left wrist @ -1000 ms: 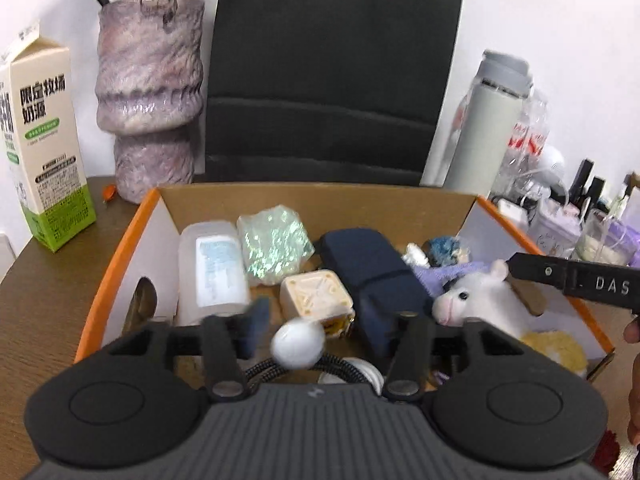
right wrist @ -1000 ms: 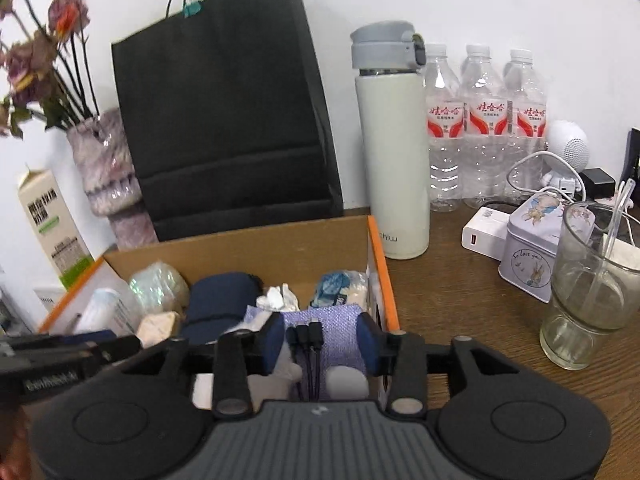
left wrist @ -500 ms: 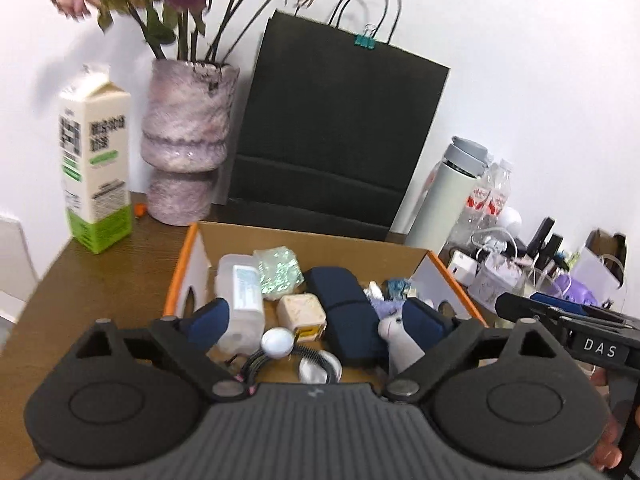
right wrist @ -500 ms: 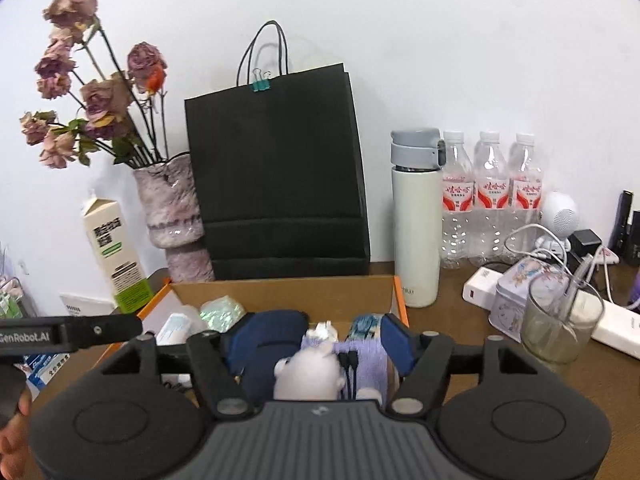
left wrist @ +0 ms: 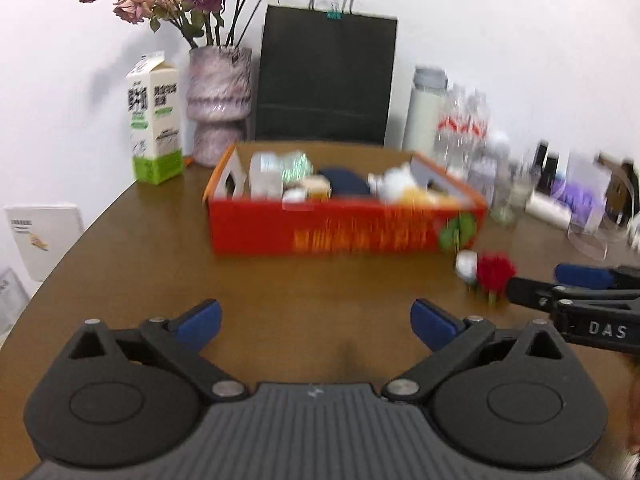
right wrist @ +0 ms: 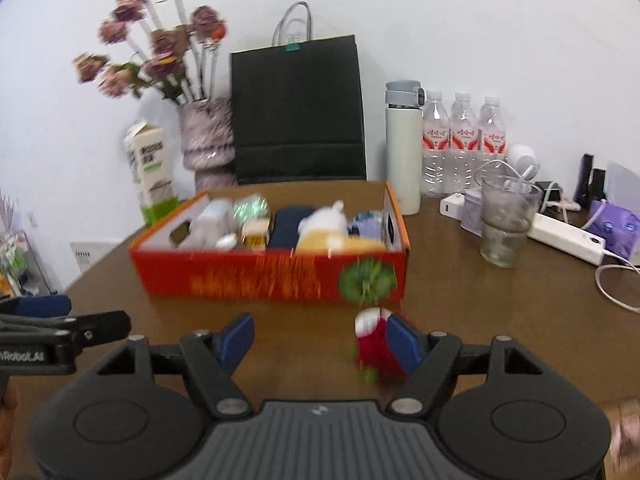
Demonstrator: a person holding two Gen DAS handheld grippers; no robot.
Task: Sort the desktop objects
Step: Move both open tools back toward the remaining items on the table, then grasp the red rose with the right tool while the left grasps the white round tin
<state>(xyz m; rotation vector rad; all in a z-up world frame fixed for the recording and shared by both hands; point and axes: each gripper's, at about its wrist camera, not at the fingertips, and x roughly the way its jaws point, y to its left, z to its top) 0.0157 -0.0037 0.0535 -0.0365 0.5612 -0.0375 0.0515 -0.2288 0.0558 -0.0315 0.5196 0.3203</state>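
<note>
The left gripper (left wrist: 316, 320) has its blue-padded fingers (left wrist: 199, 319) spread wide over bare brown wooden table (left wrist: 132, 248), holding nothing. The right gripper (right wrist: 320, 340) is also spread and empty, yet its right-hand finger (right wrist: 402, 344) sits just beside, perhaps touching, a small red artificial rose with a white base (right wrist: 374, 344) that lies on the table in front of the box; blur hides whether there is contact. In the left view the same rose (left wrist: 490, 270) lies just past the tip of the right tool. Beyond both tools stands the red-and-orange open cardboard box (right wrist: 272, 276), already crowded with a white plush toy (right wrist: 322, 218), a dark blue pouch (right wrist: 288, 226), a clear plastic bottle (left wrist: 264, 178) and other small items. Behind and beside it are a green-and-white milk carton (left wrist: 154, 120), a mottled pink vase of dried roses (left wrist: 219, 104), a black paper bag (right wrist: 298, 112), a white thermos flask (right wrist: 404, 148), three clear water bottles (right wrist: 462, 140) and a drinking glass (right wrist: 504, 222). The rose looks like the remaining loose thing to sort. The risk, as I judge it, is that the rose sits off-centre against one finger, so closing from here could nudge it aside or pinch only petals; it is light and soft and may slip out on the way. The full box leaves little room, and a careless drop could land on the rim and roll off.
</note>
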